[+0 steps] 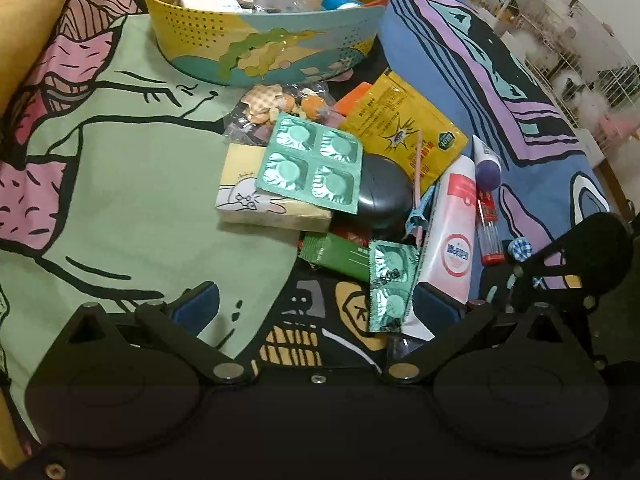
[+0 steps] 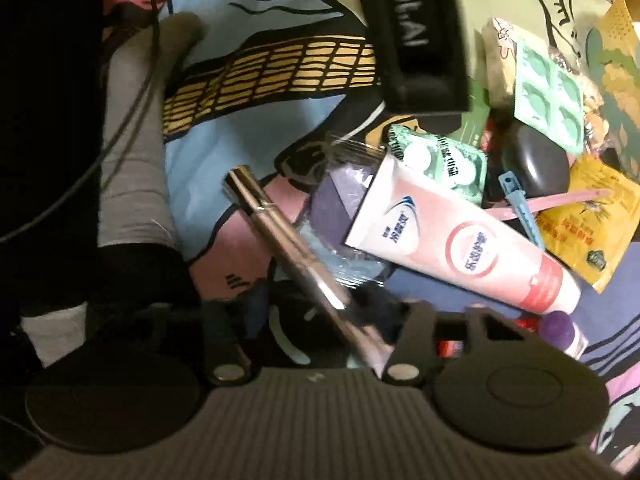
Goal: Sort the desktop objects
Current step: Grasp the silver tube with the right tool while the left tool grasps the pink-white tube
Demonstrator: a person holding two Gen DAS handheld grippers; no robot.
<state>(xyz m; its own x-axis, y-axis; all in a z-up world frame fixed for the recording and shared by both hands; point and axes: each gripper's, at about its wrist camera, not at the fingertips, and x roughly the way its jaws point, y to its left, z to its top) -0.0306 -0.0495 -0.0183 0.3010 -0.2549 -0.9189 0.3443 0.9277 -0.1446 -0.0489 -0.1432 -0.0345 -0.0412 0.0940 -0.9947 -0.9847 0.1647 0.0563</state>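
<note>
So the whole thing sits on a cartoon-print cloth [image 1: 120, 184] in green, pink, blue and black, with white wire cages off at the far right.

The right gripper [image 2: 320, 320] points down at the pile, and a slim silver metal pen [image 2: 288, 240] runs diagonally between its fingers, far end up-left, near end down-right under the gripper body. The jaws look narrow around it, but that spot is blurry, so I can't tell if the pads actually press on it.

Just right of the pen is a white-and-pink squeeze tube [image 2: 452, 240], flat crimped end toward the far left, cap toward the near right. Its crimp overlaps a clear packet with a purple block [image 2: 336, 208]. A green foil blister strip [image 2: 440, 160] touches the tube's far end. Beyond that there's a dark oval case [image 1: 384, 196], a green four-pocket blister sheet [image 1: 312, 164] lying on a pale yellow tissue pack [image 1: 256, 208], a yellow sachet [image 1: 404, 128] and a red-capped clear tube [image 1: 488, 224].

At the far side stands a round yellow-and-teal tin [image 1: 264, 44], open, holding a white box, a clear plastic box and something blue.

The left gripper [image 1: 316, 308] hangs over the near edge of the pile, jaws wide apart with nothing gripped.
</note>
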